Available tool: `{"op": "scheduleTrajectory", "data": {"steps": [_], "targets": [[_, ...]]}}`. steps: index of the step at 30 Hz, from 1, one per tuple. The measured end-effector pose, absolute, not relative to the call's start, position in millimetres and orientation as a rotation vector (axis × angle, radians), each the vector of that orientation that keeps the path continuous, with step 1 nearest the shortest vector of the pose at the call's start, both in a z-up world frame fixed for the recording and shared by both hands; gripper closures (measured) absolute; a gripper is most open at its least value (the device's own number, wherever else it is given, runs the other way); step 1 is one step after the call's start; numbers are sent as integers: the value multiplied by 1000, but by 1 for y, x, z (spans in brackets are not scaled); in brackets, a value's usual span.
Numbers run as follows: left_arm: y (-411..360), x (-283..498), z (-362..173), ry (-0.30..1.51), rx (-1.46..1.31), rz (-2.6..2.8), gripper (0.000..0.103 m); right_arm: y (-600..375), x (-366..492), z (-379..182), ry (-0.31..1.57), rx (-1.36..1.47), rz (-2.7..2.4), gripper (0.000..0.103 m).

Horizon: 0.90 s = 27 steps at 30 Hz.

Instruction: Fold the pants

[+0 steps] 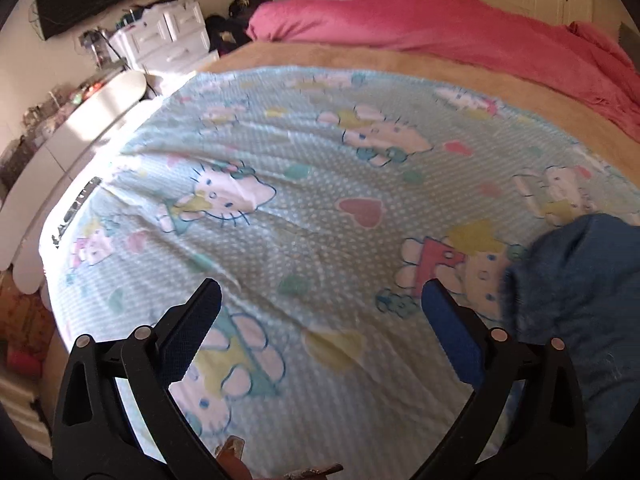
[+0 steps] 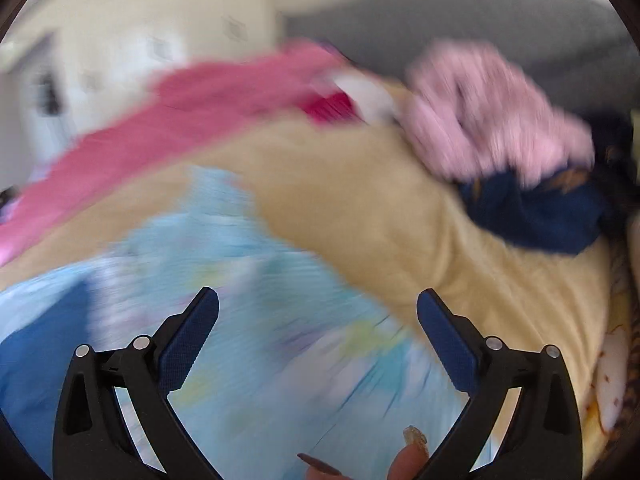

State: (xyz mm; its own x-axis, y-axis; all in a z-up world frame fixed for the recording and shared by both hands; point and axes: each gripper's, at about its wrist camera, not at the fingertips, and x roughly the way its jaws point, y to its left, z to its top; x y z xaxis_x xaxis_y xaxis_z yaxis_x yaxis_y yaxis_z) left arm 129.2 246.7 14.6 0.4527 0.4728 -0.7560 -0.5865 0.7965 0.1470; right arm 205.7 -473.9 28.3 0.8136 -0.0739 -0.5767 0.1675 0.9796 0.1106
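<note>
Blue denim pants (image 1: 576, 280) lie at the right edge of the left wrist view, on a pale blue sheet (image 1: 304, 208) printed with Hello Kitty cats, hearts and white dots. No words on the print can be read. The sheet lies over a tan blanket (image 1: 400, 60) on the bed, with a pink cover (image 1: 460, 28) bunched along the far side. Left tongs (image 1: 320, 292) are spread wide above the sheet, nothing between their fingers; the pants sit just beside the right finger (image 1: 452, 332), and whether they touch is unclear. White drawers (image 1: 168, 36) stand beyond the bed. A dark strip (image 1: 76, 208) at the bed's left edge may carry letters, too blurred to make out.

Right wrist view is smeared by motion. Right tongs (image 2: 318, 296) are also wide apart and empty, over the same sheet (image 2: 280, 360). A blue patch, likely the pants (image 2: 44, 340), shows at lower left. Farther off lie a pink garment (image 2: 492, 112) and a navy cloth (image 2: 532, 208) on the blanket (image 2: 380, 200). A fingertip with a long nail (image 2: 412, 452) shows at the bottom edge.
</note>
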Motion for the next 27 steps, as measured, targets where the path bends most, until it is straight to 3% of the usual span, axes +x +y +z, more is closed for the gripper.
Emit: {"op": "scheduleTrajectory", "data": {"steps": [4, 13, 27], "targets": [[164, 77, 39, 893, -118, 598, 9, -385, 97, 41, 694, 140, 92, 4], [16, 7, -8, 1013, -197, 235, 9, -274, 10, -7, 917, 4, 264, 4], [-22, 2, 2, 972, -88, 174, 9, -261, -10, 9, 791, -103, 285, 4]]}}
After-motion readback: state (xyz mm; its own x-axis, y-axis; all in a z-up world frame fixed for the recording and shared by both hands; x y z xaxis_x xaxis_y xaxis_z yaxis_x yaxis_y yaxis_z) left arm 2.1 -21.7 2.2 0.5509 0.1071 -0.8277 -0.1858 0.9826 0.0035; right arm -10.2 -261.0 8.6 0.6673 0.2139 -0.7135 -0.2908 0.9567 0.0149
